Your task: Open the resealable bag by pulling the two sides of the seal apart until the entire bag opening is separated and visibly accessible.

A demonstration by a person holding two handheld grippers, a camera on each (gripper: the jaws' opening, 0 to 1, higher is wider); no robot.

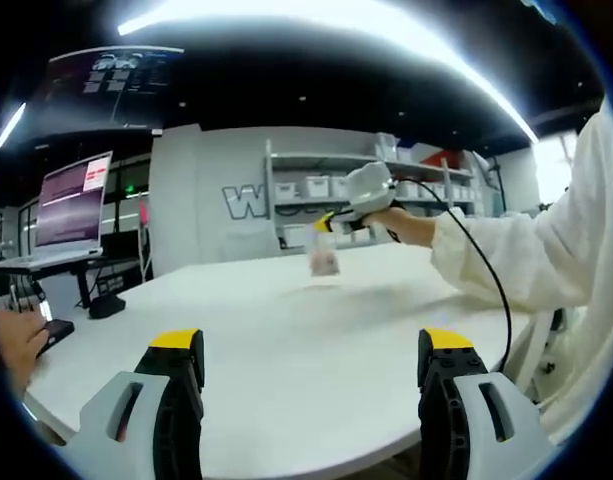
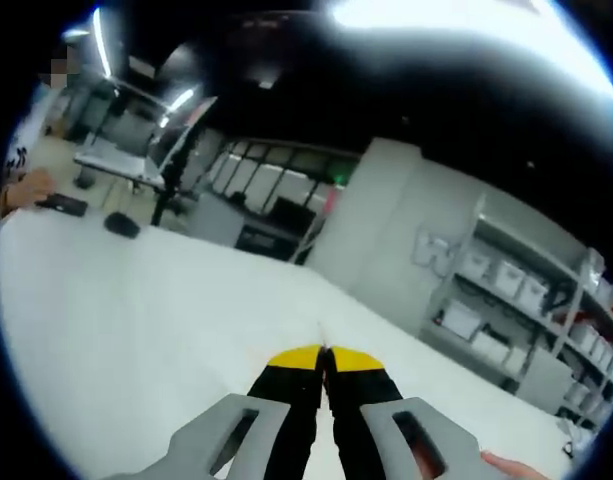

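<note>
Right gripper (image 1: 331, 222), pressed together, is seen pinching a light, limp resealable bag (image 1: 325, 260) by its top edge above the table (image 1: 286, 340), while the left gripper (image 1: 311, 375) is held spread, the free seal lip judged the place to be gripped

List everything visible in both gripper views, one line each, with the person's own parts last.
resealable bag: one, clear with pinkish contents, hanging above the far part of the table from the right gripper
table: one, white, rounded, across both views
laptop: one, screen lit purple, on a stand at the table's left
small dark items: two, black, on the table's left edge
shelving: one unit, white with pale bins, against the back wall
ceiling lights: long bright strips overhead
another person's hand: one, at the left table edge
left gripper: grey with yellow tips, fingers spread wide, empty
right gripper: grey with yellow tips, fingers pressed together on the bag's top edge
sleeve: white, right arm, with a black cable
</note>
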